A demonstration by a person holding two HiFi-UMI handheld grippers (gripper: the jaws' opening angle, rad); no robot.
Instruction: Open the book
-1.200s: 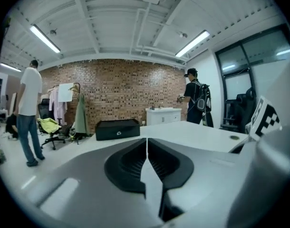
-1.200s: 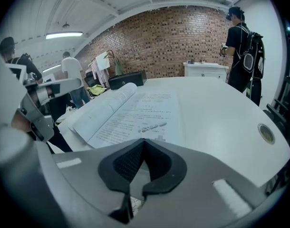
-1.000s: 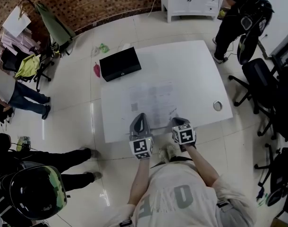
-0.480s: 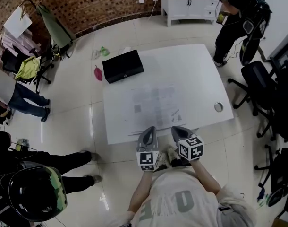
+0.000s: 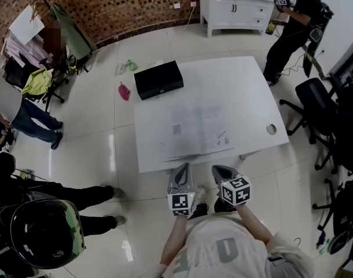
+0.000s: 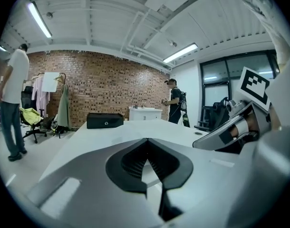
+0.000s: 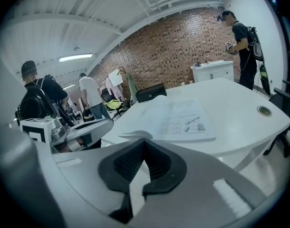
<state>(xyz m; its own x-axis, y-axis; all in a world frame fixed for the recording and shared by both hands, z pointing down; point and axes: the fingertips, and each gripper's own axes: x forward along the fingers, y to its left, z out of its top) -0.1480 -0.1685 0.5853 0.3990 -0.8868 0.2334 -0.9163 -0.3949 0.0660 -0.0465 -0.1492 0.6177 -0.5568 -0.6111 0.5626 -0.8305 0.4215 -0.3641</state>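
On the white table (image 5: 240,86) the book (image 5: 197,129) lies open, pages up, near the front edge. Black case (image 5: 159,79) sits at the far left corner. Left gripper (image 5: 183,169) and right gripper (image 5: 219,171) hover side by side just off the near edge, both with jaws together and nothing between.

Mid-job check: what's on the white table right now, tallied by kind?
open book: 1
black box: 1
round cap set in the tabletop: 1
Total: 3
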